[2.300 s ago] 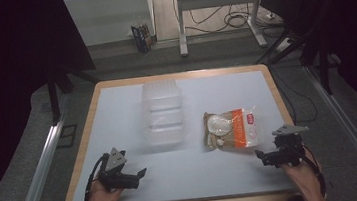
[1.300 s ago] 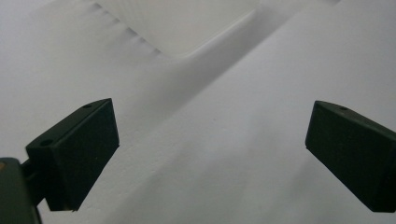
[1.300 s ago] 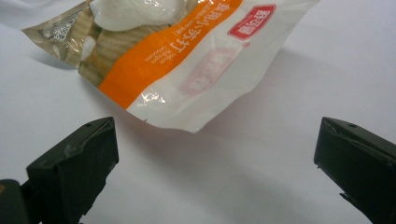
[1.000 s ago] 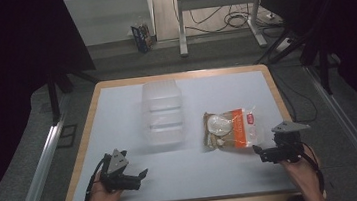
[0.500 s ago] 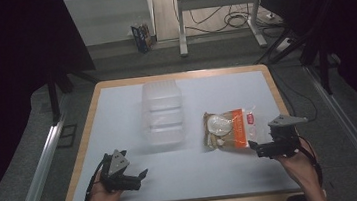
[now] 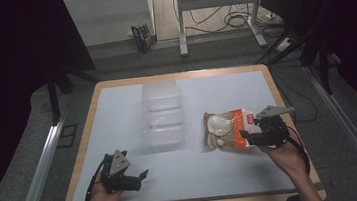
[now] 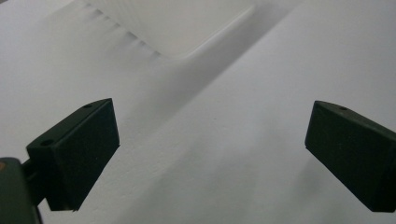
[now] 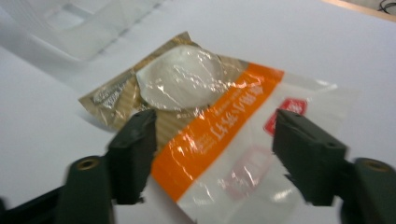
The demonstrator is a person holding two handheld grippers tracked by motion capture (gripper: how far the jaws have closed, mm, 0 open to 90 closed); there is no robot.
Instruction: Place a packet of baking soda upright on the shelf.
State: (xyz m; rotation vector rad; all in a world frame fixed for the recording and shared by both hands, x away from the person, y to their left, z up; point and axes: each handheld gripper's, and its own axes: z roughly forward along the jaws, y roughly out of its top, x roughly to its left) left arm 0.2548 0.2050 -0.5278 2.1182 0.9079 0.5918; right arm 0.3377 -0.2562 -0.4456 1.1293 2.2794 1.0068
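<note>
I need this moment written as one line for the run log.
right gripper: jaws just closing, astride snack bag, no grip yet | left gripper: open over table | clear container: untouched

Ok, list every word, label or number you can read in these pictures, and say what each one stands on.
Nothing can be quoted with certainty.
White lettering on the orange band of the clear food packet: blurred and turned, not readable.
Red label with white marks near the packet's clear end: too blurred.
Small print on the packet's brown corner: too small.
Clear plastic container: no print to be seen.
</note>
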